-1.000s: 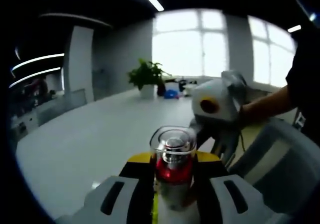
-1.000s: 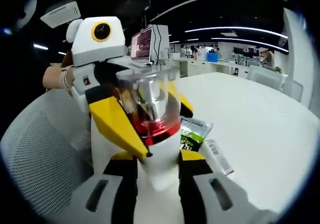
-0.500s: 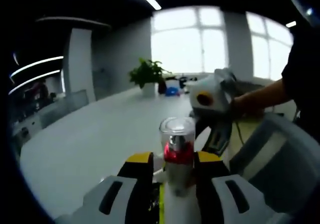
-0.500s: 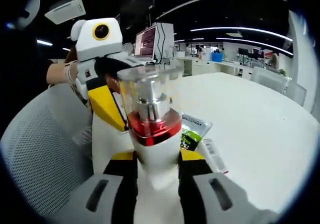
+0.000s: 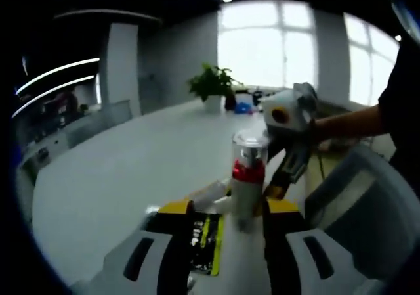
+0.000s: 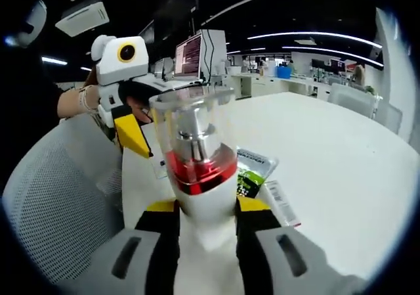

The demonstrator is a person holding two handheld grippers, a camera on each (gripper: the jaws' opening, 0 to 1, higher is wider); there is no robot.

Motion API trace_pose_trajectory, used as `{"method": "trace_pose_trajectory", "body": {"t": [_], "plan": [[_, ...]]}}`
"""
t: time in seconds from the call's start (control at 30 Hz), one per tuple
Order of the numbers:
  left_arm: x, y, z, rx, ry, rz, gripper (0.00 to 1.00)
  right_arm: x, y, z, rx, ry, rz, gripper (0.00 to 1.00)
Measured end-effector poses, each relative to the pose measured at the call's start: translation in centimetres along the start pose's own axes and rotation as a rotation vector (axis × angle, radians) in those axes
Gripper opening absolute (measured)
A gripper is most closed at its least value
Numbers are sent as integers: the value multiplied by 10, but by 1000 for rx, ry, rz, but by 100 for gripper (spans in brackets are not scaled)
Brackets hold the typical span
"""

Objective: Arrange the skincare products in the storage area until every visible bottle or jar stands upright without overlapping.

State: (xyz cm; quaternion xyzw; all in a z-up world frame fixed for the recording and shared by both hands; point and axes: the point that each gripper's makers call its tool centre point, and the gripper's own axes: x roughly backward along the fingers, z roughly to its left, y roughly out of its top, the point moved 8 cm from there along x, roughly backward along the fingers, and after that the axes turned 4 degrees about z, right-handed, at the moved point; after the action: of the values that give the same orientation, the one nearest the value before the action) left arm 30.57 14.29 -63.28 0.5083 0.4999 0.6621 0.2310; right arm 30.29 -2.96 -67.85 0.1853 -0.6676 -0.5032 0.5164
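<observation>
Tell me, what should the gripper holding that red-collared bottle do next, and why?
Probably lower the bottle base-first onto the bare table, clear of the flat packets. The right gripper clamps its white body, seemingly off the surface, and the left gripper is apart from it, so standing it upright looks like the step left.

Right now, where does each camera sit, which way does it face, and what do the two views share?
Left gripper view: rides the left gripper, faces down the white table toward the windows; a forearm holds the right gripper.
Right gripper view: rides the right gripper, faces the office desks; a hand holds the left gripper.
Shared: the pump bottle, both grippers, the table.
</observation>
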Motion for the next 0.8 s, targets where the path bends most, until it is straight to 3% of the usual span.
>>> {"method": "trace_pose_trajectory", "body": {"t": [0.27, 0.8], "plan": [[12, -6, 1, 33, 32, 26, 53, 3, -2, -1, -32, -23, 18, 37], [37, -12, 4, 76, 101, 63, 70, 25, 4, 10, -121, -89, 68, 71]]}}
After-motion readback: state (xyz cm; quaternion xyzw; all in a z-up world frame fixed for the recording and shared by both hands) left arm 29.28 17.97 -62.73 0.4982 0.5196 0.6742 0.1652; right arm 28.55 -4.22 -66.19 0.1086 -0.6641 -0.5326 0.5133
